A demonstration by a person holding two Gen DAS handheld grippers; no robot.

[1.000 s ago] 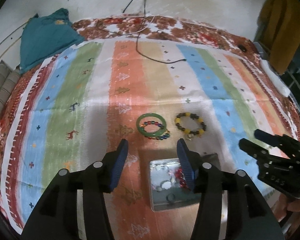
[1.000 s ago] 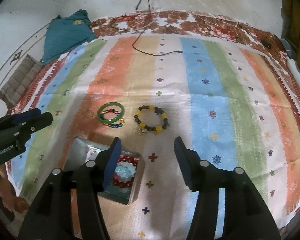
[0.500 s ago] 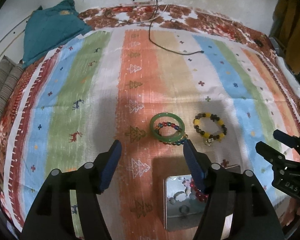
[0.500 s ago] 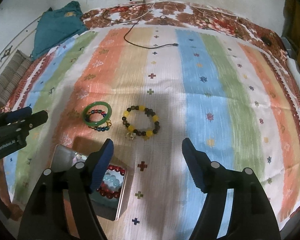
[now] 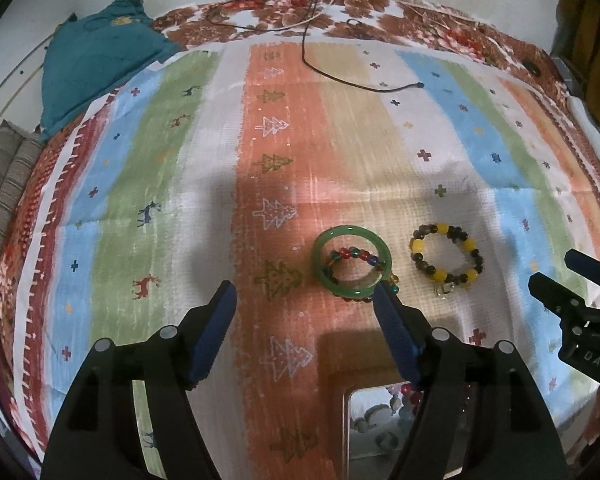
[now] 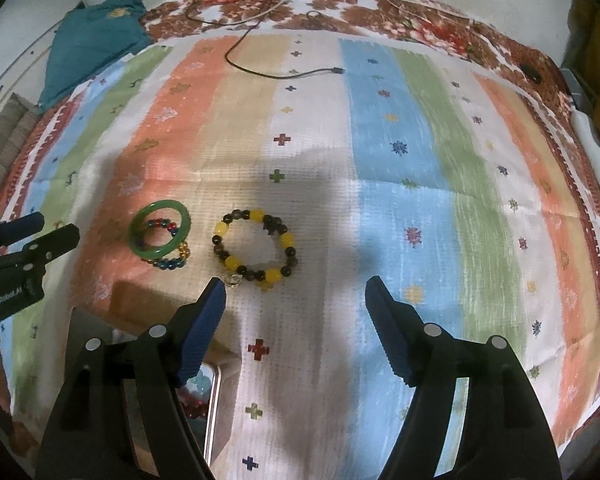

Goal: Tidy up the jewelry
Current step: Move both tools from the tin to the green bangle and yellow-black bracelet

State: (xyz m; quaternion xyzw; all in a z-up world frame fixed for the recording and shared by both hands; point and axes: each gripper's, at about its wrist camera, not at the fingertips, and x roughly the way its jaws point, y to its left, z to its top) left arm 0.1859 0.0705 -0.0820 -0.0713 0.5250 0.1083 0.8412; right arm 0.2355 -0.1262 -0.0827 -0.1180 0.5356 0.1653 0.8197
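Observation:
A green bangle [image 5: 350, 233] [image 6: 162, 205] lies on the striped cloth, overlapping a bracelet of multicoloured beads [image 5: 350, 254] [image 6: 184, 250]. Just right of them lies a yellow-and-dark bead bracelet [image 5: 442, 228] [image 6: 256, 214]. A metal tin [image 5: 345, 432] [image 6: 216, 396] holding other beaded pieces sits nearer, partly hidden by the fingers. My left gripper [image 5: 305, 292] hovers with its jaws opening and nothing between them; its right fingertip overlaps the bangle's near edge in view. My right gripper [image 6: 296, 286] is open and empty, just short of the yellow bracelet.
A teal cloth [image 5: 96, 64] lies at the far left corner of the bed. A black cable [image 5: 340, 80] trails across the far middle of the cover. A striped cushion [image 5: 0, 184] sits off the left edge. Each gripper shows at the side of the other's view.
Both grippers have come forward and lower towards the bracelets, and both pairs of jaws stand wider. The tin has slid to the bottom of each view.

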